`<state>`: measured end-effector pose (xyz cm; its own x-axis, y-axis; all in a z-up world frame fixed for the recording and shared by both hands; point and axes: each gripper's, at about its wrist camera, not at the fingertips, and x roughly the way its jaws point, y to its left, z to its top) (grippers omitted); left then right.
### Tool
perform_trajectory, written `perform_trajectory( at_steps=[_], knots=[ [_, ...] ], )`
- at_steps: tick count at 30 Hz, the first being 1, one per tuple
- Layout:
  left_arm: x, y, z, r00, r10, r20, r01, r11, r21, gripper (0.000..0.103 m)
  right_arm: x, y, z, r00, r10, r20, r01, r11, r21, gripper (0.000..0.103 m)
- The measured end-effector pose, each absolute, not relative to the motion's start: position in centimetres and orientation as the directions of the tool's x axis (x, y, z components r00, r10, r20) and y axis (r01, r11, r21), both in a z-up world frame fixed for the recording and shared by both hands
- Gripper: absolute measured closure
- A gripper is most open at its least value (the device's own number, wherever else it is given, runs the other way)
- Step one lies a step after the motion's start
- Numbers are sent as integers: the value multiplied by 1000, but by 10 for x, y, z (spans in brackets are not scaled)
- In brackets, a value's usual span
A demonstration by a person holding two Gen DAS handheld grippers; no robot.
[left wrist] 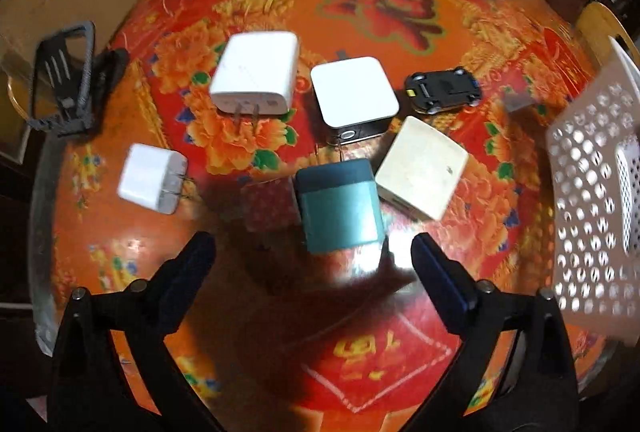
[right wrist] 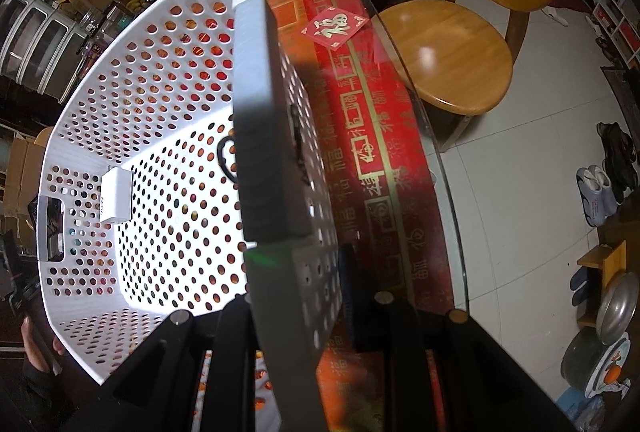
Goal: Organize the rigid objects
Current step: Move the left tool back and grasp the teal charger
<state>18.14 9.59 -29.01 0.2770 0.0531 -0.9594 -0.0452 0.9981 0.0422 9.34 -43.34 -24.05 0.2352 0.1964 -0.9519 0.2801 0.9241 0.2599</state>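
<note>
Teal charger (left wrist: 338, 206), nearest our wide-open left gripper (left wrist: 312, 264), looks light, stiff, slick: pinch its flat sides. Right gripper (right wrist: 296, 308) clamps the basket (right wrist: 140, 104) wall.

scattered on the table: teal charger (left wrist: 339, 206) lying flat, touching cream box (left wrist: 422, 168); white square adapter (left wrist: 354, 93) behind them; big white plug (left wrist: 256, 72) prongs forward; small white plug (left wrist: 153, 178) on its side, apart at left; black toy car (left wrist: 442, 89) flipped over. white perforated basket (right wrist: 168, 104) tilted, one white charger (right wrist: 116, 197) inside.
</note>
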Motion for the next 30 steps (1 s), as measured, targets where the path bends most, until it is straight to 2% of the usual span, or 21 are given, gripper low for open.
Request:
perform_trajectory(
  at_steps=[7, 10, 22, 30],
  knots=[
    [196, 90, -308, 240, 66, -968, -82, 995, 48, 23, 93, -434, -240, 235, 192, -953, 284, 924, 256, 85],
    [197, 92, -305, 239, 79, -968, -103, 993, 55, 35, 93, -434, -240, 235, 191, -953, 285, 924, 256, 85],
    [158, 110, -284, 289, -47, -956, -53, 997, -65, 35, 93, -434, -240, 236, 186, -954, 288, 924, 252, 85],
    [136, 114, -252, 344, -66, -937, -4, 997, -72, 35, 93, -434, -240, 234, 183, -955, 287, 925, 248, 85]
  ],
)
